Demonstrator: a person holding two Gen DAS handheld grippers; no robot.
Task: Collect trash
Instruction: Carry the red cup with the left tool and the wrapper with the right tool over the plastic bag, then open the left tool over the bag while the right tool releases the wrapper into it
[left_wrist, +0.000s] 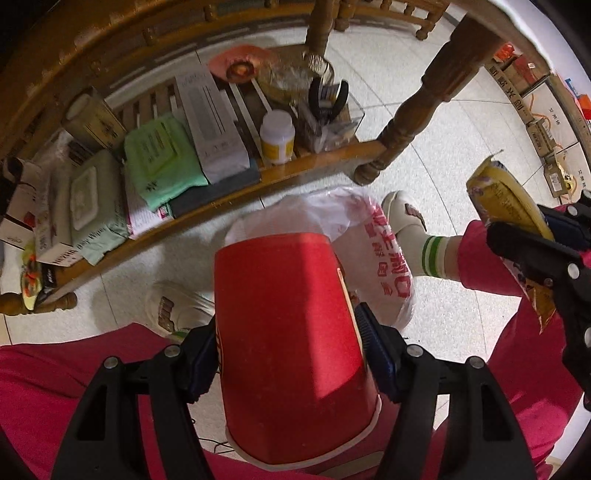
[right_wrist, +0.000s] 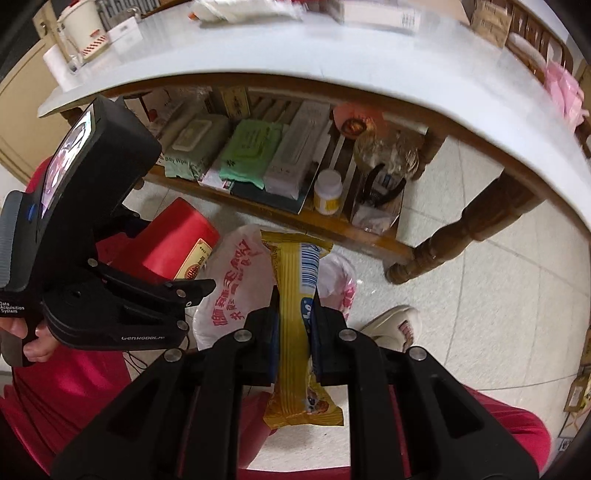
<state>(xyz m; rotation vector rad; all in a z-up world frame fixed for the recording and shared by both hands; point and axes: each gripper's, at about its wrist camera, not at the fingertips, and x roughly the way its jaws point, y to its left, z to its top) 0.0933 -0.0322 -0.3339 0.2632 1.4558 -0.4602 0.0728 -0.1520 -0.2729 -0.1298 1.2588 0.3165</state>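
Pale tiled floor (left_wrist: 461, 122) fills the background of both views, with a white-topped table (right_wrist: 332, 70) arching across the upper frame of the right wrist view and its wooden lower shelf (left_wrist: 221, 195) crowded with wipe packs, boxes and a white pill bottle (left_wrist: 277, 136). At frame centre, on the floor between the person's slippered feet, sits a white plastic bag with red lettering (left_wrist: 373, 243), judged to be the trash receptacle. The left gripper (left_wrist: 288, 354), lower centre of its own view, is clamped across a red paper cup (left_wrist: 288, 339) held upside down, rim toward the camera, directly over the bag. The right gripper (right_wrist: 293, 332), lower centre of its view, is pinched tight on a yellow snack wrapper (right_wrist: 295, 314), whose upper end lies over the bag in the picture.

Step in hand, as judged: both pieces of trash are carried and poised above the bag for disposal. The next move calls for finding the bag's mouth, which is not clearly visible, bringing each item over it, then releasing the jaws, one item at a time to avoid crowding.
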